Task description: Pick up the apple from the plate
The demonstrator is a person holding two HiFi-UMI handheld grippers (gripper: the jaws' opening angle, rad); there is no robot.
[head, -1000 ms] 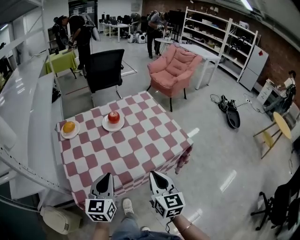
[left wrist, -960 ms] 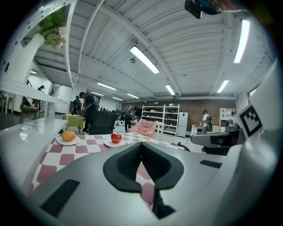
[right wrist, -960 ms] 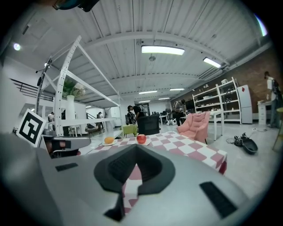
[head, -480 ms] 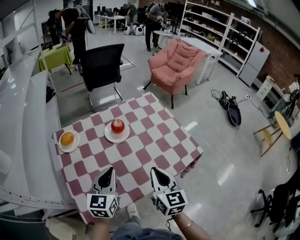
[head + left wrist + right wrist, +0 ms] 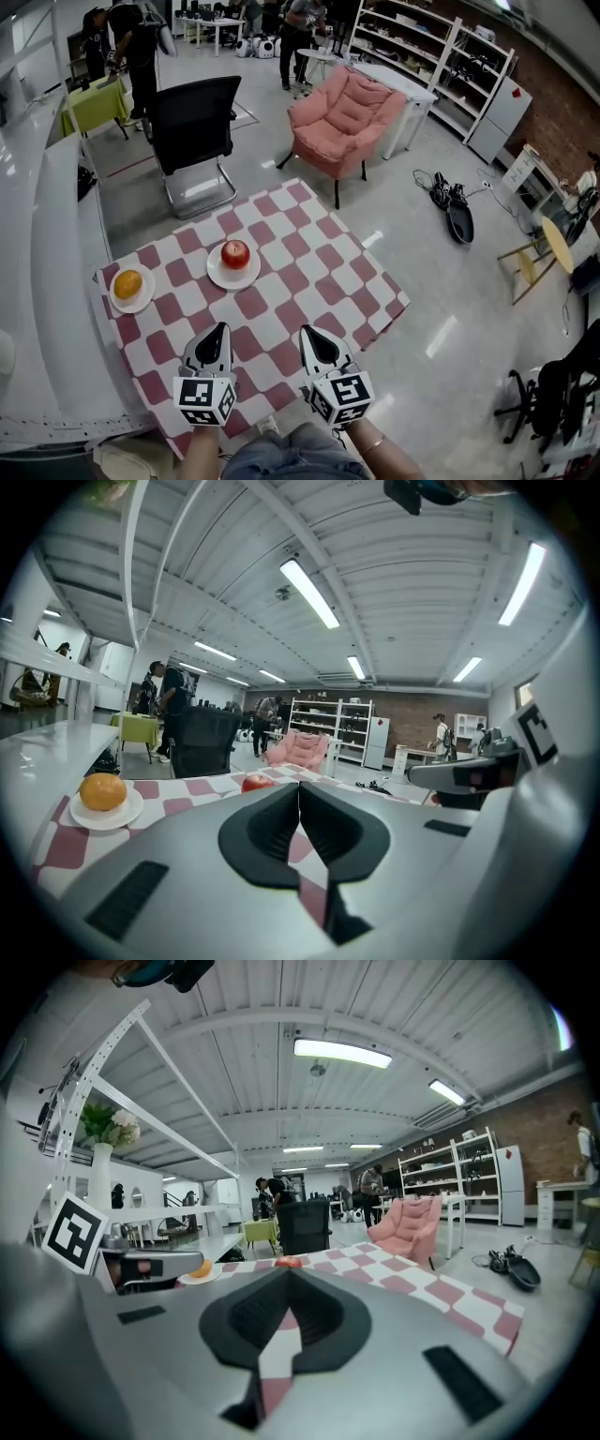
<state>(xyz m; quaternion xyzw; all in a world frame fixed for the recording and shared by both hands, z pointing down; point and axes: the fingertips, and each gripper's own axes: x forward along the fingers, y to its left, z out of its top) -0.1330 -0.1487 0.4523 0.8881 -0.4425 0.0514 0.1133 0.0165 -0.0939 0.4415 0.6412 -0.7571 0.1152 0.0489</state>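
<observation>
Apple [image 5: 235, 253] sat on plate [image 5: 215, 273], checkered table [image 5: 314, 272]. Left gripper [image 5: 217, 330] jaws closed, empty; right gripper [image 5: 312, 332] jaws seemingly closed; both well short of apple.

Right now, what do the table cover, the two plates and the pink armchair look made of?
Table cover: seemingly soft matte cloth, checked; its edges drape over the corners. Apple's plate and orange's plate: smooth white, ceramic or plastic, can't tell which. Pink armchair: padded fabric, judging by puffy creased cushions; thin dark legs, material unclear.
</observation>
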